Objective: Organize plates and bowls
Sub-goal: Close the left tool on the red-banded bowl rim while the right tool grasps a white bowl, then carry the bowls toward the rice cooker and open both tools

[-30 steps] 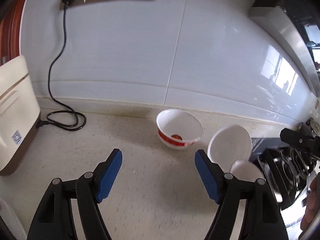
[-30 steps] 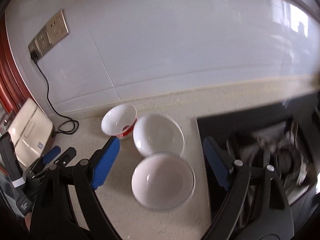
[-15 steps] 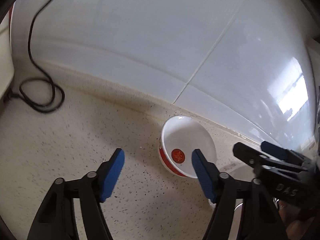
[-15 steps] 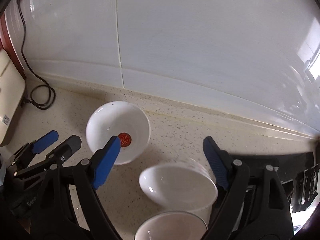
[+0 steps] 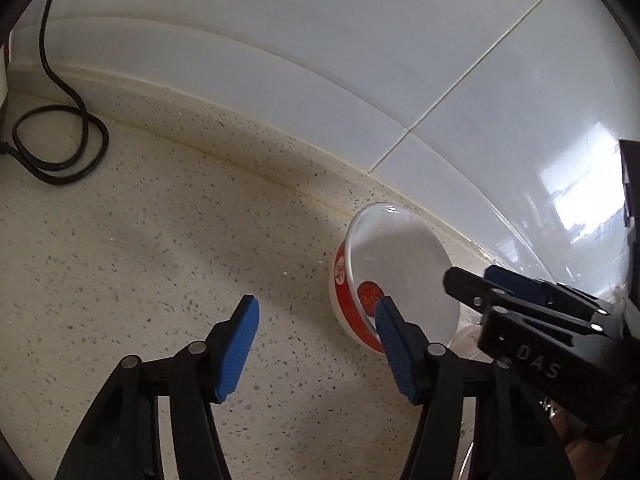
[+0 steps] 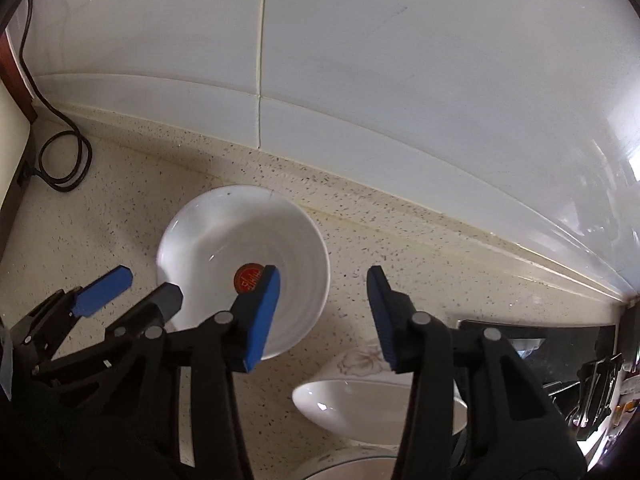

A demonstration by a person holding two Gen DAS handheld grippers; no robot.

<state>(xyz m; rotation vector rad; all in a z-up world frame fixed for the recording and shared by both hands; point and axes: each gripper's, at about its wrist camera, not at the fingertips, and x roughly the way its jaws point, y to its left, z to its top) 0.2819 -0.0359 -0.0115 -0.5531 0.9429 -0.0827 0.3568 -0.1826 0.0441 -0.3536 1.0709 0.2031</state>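
Home kitchen: speckled stone countertop (image 5: 140,264) against glossy white wall tiles (image 6: 400,80), ceramic bowls (image 6: 244,256) on the counter, black glass hob (image 6: 560,344) at right, appliance power cord (image 5: 60,140) coiled at left.

Both grippers now sit closer to the red-marked bowl (image 6: 240,268). Left gripper (image 5: 316,344) and right gripper (image 6: 324,312) have just been closing, jaws narrower, nothing pinched yet. Socket plate gone from view.
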